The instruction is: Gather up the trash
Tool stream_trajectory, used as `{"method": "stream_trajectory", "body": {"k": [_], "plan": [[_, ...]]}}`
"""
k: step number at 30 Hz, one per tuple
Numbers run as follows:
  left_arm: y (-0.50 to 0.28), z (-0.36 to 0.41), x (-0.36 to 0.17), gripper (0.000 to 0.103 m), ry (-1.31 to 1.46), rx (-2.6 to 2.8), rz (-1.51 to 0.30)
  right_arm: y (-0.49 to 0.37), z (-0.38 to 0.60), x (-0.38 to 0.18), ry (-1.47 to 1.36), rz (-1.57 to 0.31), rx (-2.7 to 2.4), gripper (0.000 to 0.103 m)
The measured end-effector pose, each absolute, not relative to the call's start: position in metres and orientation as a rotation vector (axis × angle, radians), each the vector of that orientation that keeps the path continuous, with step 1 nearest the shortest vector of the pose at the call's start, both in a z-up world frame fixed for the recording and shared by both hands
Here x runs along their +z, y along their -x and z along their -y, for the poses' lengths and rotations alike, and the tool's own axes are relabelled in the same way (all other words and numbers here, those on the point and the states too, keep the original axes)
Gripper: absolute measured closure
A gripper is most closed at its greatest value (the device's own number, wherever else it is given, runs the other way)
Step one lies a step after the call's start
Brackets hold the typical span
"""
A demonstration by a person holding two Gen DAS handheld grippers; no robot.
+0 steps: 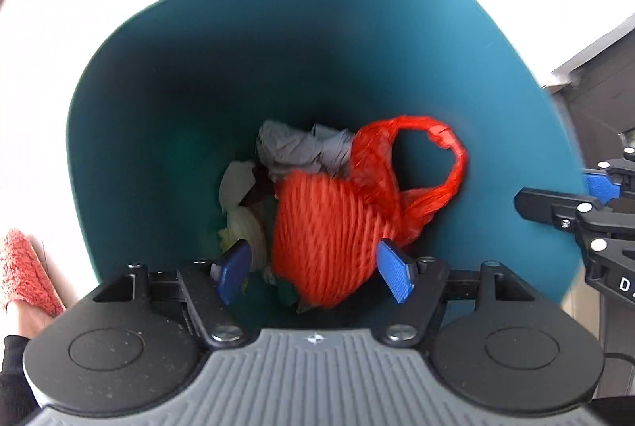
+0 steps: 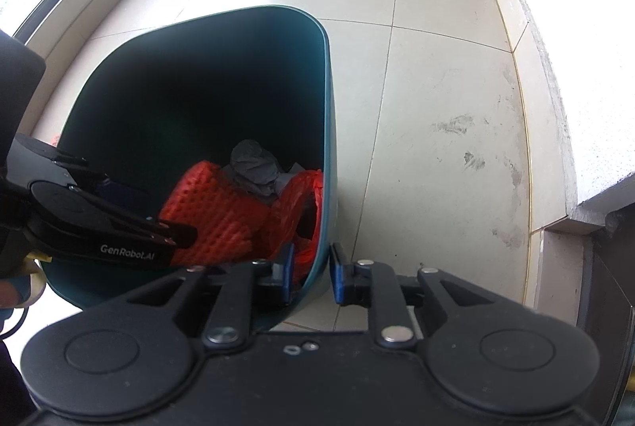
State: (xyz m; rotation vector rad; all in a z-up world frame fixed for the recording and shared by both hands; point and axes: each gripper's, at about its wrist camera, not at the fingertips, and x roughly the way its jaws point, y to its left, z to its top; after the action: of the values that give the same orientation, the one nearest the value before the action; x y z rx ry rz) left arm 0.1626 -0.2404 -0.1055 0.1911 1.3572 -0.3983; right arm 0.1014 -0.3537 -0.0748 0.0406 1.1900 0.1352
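Two grippers share the job: my right gripper [image 2: 311, 277] straddles the teal bin's rim [image 2: 326, 148], pads apart, steadying it, while my left gripper [image 1: 315, 269] hangs spread above the red mesh bag [image 1: 329, 227] inside.

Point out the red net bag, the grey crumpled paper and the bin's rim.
red net bag [image 1: 325, 227], left wrist view, on its bulging body
grey crumpled paper [image 1: 293, 148], left wrist view, on its middle folds
bin [image 2: 327, 132], right wrist view, on its right-hand rim
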Motion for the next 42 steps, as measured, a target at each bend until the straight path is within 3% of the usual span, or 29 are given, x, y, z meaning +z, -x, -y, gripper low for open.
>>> {"method": "stream_trajectory", "body": {"k": [6,10,13,31,33,42], "plan": [[-0.131,0.232,-0.065,0.033,-0.178,-0.426,-1.247,-0.075,0.338,-0.039,0.001,-1.125,0.13,0.066],[-0.104,0.219,-0.037,0.033,-0.153,-0.453,-1.178,-0.05,0.328,-0.014,-0.002,-1.073,0.121,0.046],[-0.089,0.208,-0.018,0.033,-0.146,-0.458,-1.129,-0.026,0.319,0.005,-0.002,-1.004,0.088,0.038],[0.002,0.159,0.044,0.028,-0.109,-0.516,-0.864,0.09,0.279,0.046,-0.154,-0.649,0.045,0.006],[0.01,0.156,0.046,0.023,-0.107,-0.513,-0.846,0.1,0.277,0.047,-0.152,-0.606,0.037,0.0],[0.03,0.142,0.049,0.02,-0.099,-0.492,-0.804,0.113,0.277,0.048,-0.161,-0.488,0.024,0.0]]}}
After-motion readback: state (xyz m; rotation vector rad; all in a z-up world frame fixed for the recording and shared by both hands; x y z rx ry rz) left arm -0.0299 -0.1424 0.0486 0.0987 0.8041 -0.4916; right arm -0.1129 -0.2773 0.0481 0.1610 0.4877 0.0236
